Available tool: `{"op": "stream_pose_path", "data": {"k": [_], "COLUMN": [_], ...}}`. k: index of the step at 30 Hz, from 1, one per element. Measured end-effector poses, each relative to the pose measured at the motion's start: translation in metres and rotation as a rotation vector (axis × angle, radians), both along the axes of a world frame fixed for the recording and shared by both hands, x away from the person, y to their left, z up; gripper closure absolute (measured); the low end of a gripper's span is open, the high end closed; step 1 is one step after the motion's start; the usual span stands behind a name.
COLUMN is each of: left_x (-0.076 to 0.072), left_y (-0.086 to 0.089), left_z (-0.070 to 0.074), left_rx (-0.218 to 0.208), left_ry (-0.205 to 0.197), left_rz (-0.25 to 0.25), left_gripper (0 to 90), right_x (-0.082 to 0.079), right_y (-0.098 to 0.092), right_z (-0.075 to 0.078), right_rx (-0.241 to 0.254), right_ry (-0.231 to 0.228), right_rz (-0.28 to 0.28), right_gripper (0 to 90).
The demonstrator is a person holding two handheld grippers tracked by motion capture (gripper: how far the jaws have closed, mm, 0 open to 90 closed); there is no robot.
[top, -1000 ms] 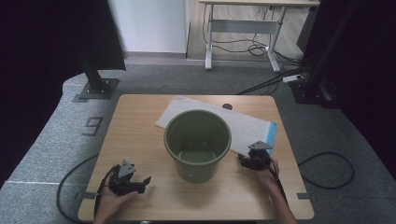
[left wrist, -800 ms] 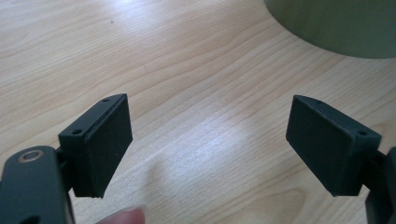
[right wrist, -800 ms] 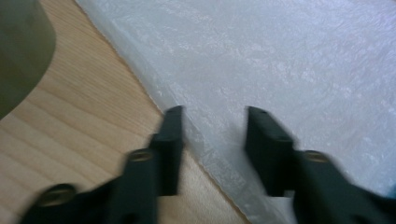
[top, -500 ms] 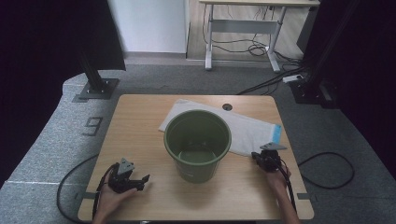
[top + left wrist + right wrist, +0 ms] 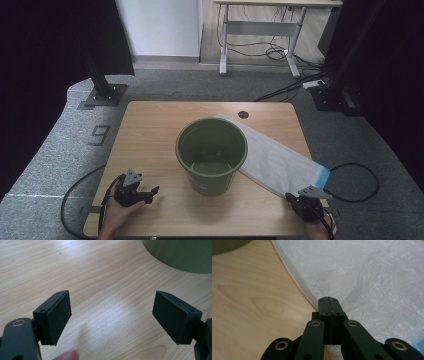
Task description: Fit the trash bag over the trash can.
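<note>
Seen from the high view, a green bucket is standing upright at the centre of the wooden bench, mouth open to the ceiling, and a white plastic bag is lying flat from about the bucket's one o'clock out to its four o'clock, its blue-edged end reaching the bench's right edge. The right tool is sitting at roughly five o'clock from the bucket, near the bench's front right corner, with its jaws fully closed and pinching the near edge of the bag; in the right gripper view the two black jaws are meeting with no gap, and the thin film is puckering into creases that radiate from the pinch, which suggests tension along the sheet. The grip is placed at the bag's edge, probably because a flat film offers no other purchase and drawing it from there keeps it clear of the bucket. The left tool is resting at about eight o'clock from the bucket, near the front left corner; the left gripper view shows its jaws standing wide apart with bare bench between them, holding nothing, while the bucket's wall is lying ahead at one o'clock. This idle hand seems positioned to steady the bucket or take the bag's other side.
</note>
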State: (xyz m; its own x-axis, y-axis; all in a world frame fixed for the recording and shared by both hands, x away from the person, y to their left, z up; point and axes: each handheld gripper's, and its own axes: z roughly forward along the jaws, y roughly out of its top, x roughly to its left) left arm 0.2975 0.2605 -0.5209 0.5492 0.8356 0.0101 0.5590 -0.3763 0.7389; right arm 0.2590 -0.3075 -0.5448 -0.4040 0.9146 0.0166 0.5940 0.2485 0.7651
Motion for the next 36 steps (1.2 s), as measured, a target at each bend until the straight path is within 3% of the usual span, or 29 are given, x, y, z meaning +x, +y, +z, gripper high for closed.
{"op": "stream_pose_path", "data": {"k": [2, 4, 7, 9, 12, 14, 16, 19, 22, 24, 29, 36], "left_x": [0.000, 0.000, 0.000, 0.000, -0.003, -0.005, -0.007, -0.011, -0.014, -0.018, -0.026, -0.023], "left_y": [0.000, -0.001, -0.001, -0.002, -0.004, -0.005, -0.004, -0.001, 0.002, 0.005, 0.007, 0.004], "left_z": [0.000, -0.001, -0.003, -0.004, -0.006, -0.007, -0.007, -0.008, -0.008, -0.008, -0.002, -0.005], "left_rx": [-0.010, -0.003, -0.001, -0.002, 0.009, 0.018, 0.018, 0.018, 0.023, 0.016, -0.012, -0.003], "left_ry": [0.003, 0.008, 0.015, 0.021, 0.037, 0.041, 0.045, 0.047, 0.050, 0.053, 0.035, 0.051], "left_rz": [-0.003, -0.005, -0.005, -0.004, -0.008, -0.013, -0.006, 0.003, 0.012, 0.024, 0.022, 0.013], "left_gripper": [15.3, 15.3, 15.3, 15.3, 15.2, 15.0, 15.0, 14.9, 14.9, 14.9, 14.8, 14.9], "right_x": [-0.007, -0.008, 0.007, 0.023, 0.051, 0.065, 0.079, 0.092, 0.099, 0.101, 0.085, 0.040], "right_y": [0.001, 0.005, 0.027, 0.046, 0.072, 0.083, 0.095, 0.103, 0.101, 0.096, 0.080, 0.049], "right_z": [0.001, 0.004, 0.013, 0.016, 0.012, 0.006, 0.000, -0.003, -0.003, -0.002, 0.002, 0.001], "right_rx": [-0.010, -0.006, -0.022, -0.014, -0.019, -0.022, -0.058, -0.072, -0.030, -0.005, -0.034, 0.017], "right_ry": [-0.005, -0.034, -0.098, -0.109, -0.073, -0.046, -0.025, -0.010, 0.019, 0.049, 0.071, 0.101], "right_rz": [-0.014, -0.032, -0.022, 0.042, 0.116, 0.137, 0.146, 0.148, 0.147, 0.152, 0.171, 0.157], "right_gripper": [87.6, 74.5, 54.8, 48.6, 45.9, 45.5, 44.5, 51.5, 77.7, 88.5, 88.8, 88.8]}}
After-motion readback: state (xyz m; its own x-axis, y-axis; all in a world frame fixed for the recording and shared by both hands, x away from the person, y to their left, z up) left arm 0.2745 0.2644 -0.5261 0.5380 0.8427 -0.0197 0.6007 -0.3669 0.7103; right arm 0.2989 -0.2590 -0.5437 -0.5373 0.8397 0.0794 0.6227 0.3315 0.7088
